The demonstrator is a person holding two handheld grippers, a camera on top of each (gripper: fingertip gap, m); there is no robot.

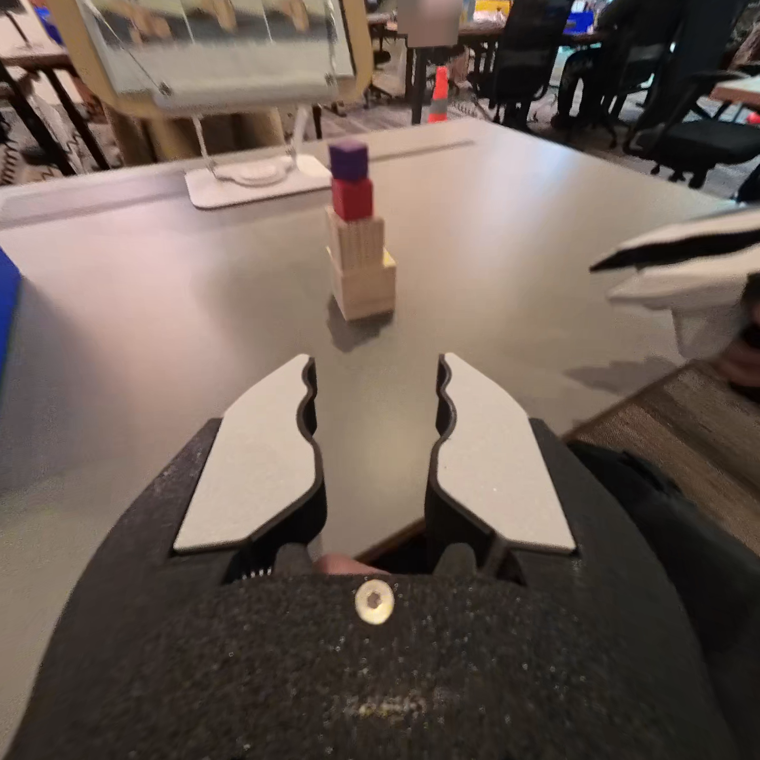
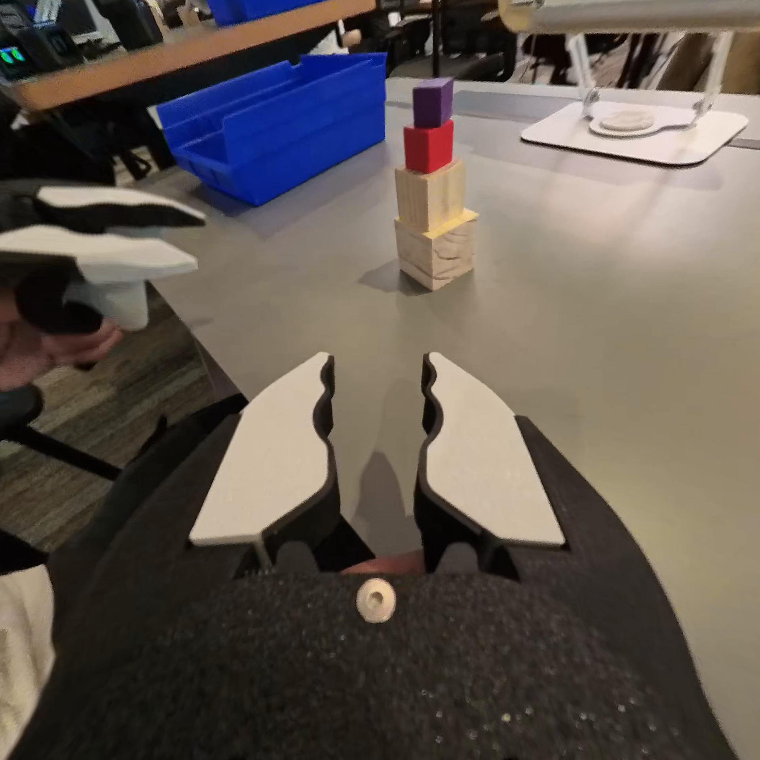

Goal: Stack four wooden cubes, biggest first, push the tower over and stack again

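We saw the tower (image 2: 436,185) complete at frame centre on the table (image 2: 596,329): purple on red on two plain cubes. Our left gripper (image 1: 376,362) and right gripper (image 2: 377,360) hung spread and empty, well short of it. Next, we judged, came a sideways push.

Readable text: none in either view.
Cubes (image 2: 435,187): plain faces, no letters or numbers showing.
Blue bin (image 2: 279,123): no label to be seen.
Dark device (image 2: 16,53) far left, right wrist view: green lights glowing, too blurred to read.
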